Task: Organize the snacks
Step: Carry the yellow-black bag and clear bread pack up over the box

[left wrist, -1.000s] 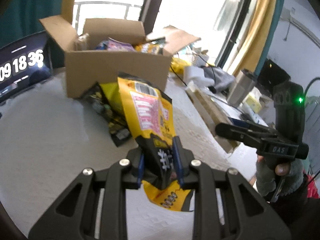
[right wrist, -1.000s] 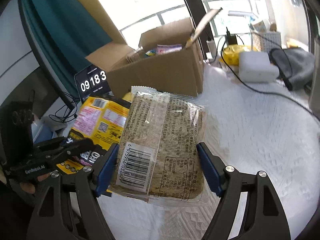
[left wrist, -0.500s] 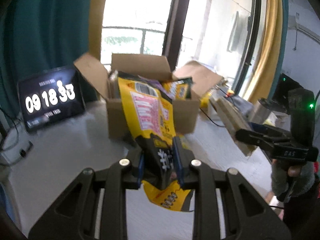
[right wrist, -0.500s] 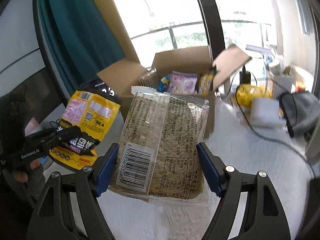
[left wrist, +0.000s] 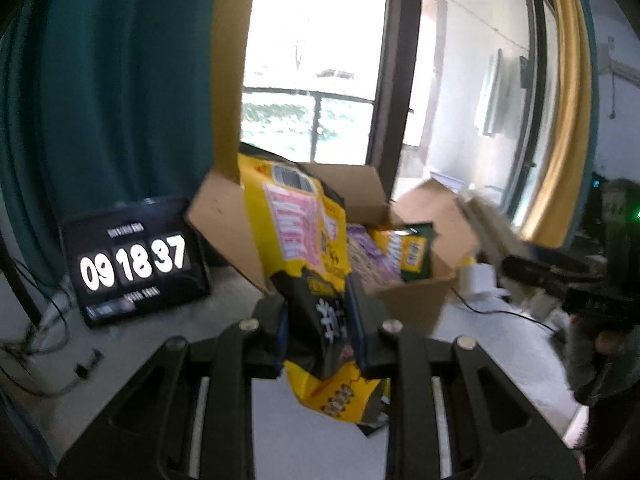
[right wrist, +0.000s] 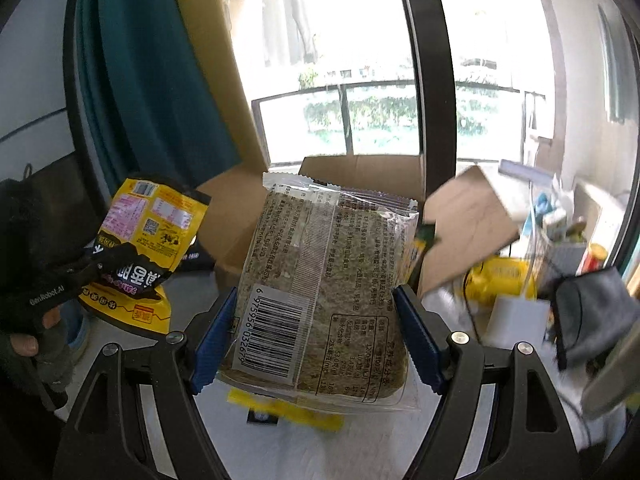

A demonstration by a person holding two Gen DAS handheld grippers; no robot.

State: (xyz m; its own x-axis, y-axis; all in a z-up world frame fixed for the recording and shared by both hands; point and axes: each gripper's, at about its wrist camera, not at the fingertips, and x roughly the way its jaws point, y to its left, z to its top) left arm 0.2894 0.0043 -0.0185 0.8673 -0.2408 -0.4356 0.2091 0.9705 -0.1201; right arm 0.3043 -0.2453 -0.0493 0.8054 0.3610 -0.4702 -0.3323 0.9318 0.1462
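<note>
While both grippers hung above the table, the scene read as follows.
table: white surface (left wrist: 500,352), carrying the box, the clock and clutter on the right side.
box: open cardboard box (left wrist: 412,300) with flaps up, standing ahead of both grippers; purple packet (left wrist: 368,256) and green-yellow packet (left wrist: 414,254) sat inside it.
clock: black digital clock (left wrist: 134,266) stood left of the box in front of the teal curtain (left wrist: 112,92), showing 09 18 37.
brown pack: clear-wrapped brown snack pack (right wrist: 320,288), barcode facing the camera, held off the table in front of the box.
right gripper (right wrist: 316,344): jaws stood wide, blue pads pressed on both side edges of the brown pack.
yellow bag: yellow-and-black snack bag (left wrist: 304,248), raised, its top overlapping the box's left side in the left wrist view.
left gripper (left wrist: 320,330): jaws nearly closed, pinching the yellow bag's crumpled black lower part.
loose packet: yellow packet (right wrist: 296,410) lay on the table under the brown pack.
</note>
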